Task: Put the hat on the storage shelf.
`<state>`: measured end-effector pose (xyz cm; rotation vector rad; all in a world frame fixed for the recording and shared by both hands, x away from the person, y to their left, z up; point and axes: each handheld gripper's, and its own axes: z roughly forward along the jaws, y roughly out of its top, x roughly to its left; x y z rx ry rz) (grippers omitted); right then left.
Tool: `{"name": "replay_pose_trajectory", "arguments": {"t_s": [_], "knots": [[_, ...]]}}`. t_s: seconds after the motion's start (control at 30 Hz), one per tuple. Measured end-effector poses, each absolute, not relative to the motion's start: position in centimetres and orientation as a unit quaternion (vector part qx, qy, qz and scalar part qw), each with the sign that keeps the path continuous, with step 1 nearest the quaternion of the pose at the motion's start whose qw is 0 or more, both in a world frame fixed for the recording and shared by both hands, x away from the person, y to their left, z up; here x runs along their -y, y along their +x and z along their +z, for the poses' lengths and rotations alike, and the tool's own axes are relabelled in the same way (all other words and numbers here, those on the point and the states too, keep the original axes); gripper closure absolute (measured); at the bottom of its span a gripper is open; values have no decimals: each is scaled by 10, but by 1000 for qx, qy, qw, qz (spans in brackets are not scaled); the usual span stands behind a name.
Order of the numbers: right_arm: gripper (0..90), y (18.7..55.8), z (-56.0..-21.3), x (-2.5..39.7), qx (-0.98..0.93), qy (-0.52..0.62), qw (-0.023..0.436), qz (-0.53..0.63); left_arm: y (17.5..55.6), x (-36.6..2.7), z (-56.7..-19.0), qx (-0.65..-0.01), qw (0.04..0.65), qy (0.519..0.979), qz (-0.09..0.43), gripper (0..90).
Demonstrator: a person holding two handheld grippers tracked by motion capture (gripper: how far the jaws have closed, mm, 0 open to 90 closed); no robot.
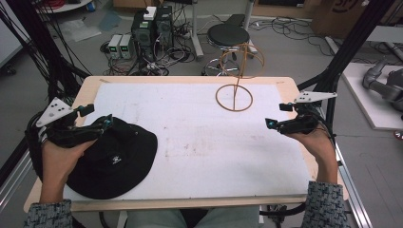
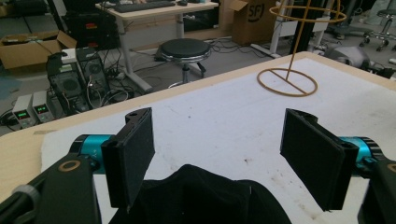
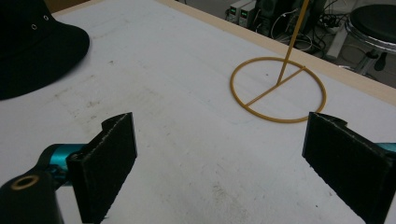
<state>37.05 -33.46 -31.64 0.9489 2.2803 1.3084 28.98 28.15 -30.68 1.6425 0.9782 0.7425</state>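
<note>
Hat (image 1: pixel 111 159) first: it lies flat on the left side of the bench (image 1: pixel 199 142), black, brim spread, close to the near edge. My left gripper (image 2: pixel 217 156) hangs right over its far side with the jaws spread wide and nothing between them; in the left gripper view the dark crown rises from below into the gap, but I can't tell whether the pads touch the cloth yet. My right gripper (image 3: pixel 226 165) is well apart from it, on the right side of the bench, jaws just as wide and holding nothing, with bare white cover under them.

Beyond the right jaws stands the stand (image 3: pixel 279 88), a thin yellow wire thing with a ring base flat on the bench and a stem going up to a wire cage at the top, toward the far edge.

I read this as the approach to the grasp: the left side is lined up on the hat and has not closed. Next I would lower the left jaws so one pad goes over the brim or a fold of the crown, then close. Soft cloth will sag, so the right gripper may need to come across and take the other side.
</note>
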Motion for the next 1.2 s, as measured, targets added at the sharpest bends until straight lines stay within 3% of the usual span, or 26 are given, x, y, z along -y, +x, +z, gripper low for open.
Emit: {"name": "replay_pose_trajectory", "arguments": {"t_s": [0.8, 1.2], "knots": [[97, 368, -315, 333, -806, 334, 167, 459, 287, -299, -305, -419, 514, 676, 322, 267], [97, 366, -314, 335, -805, 330, 166, 464, 292, -308, -319, -413, 523, 688, 287, 301]]}}
